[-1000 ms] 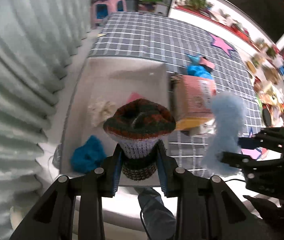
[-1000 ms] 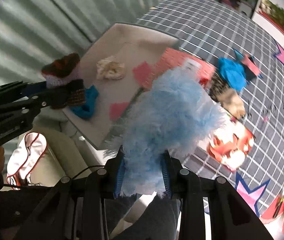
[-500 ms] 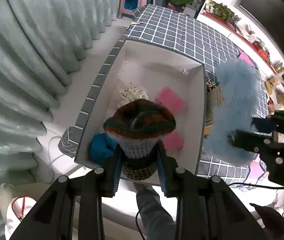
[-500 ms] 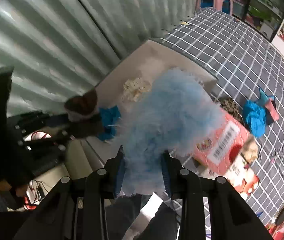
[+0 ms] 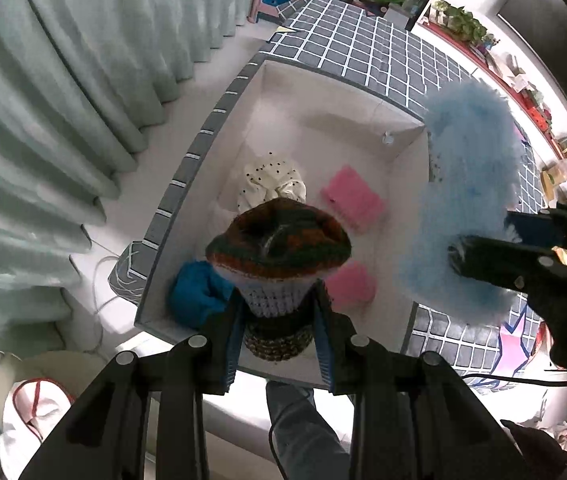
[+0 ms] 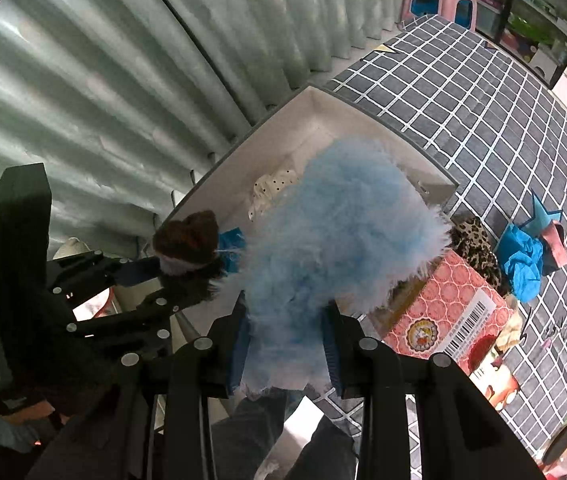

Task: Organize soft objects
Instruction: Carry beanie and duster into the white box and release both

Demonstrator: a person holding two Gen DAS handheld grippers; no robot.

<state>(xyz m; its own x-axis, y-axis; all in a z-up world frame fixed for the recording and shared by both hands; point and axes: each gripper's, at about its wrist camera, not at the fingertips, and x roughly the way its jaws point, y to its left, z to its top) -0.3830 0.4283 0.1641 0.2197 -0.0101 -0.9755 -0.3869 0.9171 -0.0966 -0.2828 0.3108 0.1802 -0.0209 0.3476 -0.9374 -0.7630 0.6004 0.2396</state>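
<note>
Both soft items hang over the white storage box (image 5: 219, 168) at the bed's corner, the delivery step of the tidy-up seemingly near its end. The left gripper (image 5: 279, 320) is clamped on the base of a striped knitted hat (image 5: 279, 240), held above the box's near end, over a blue cloth (image 5: 195, 296) and pink pads (image 5: 353, 196) already inside. The right gripper (image 6: 287, 344) pinches a fluffy light-blue piece (image 6: 335, 232) (its bulk reaching across the box's rim). Next, by the look of it: lower each into the box, then part the jaws.
</note>
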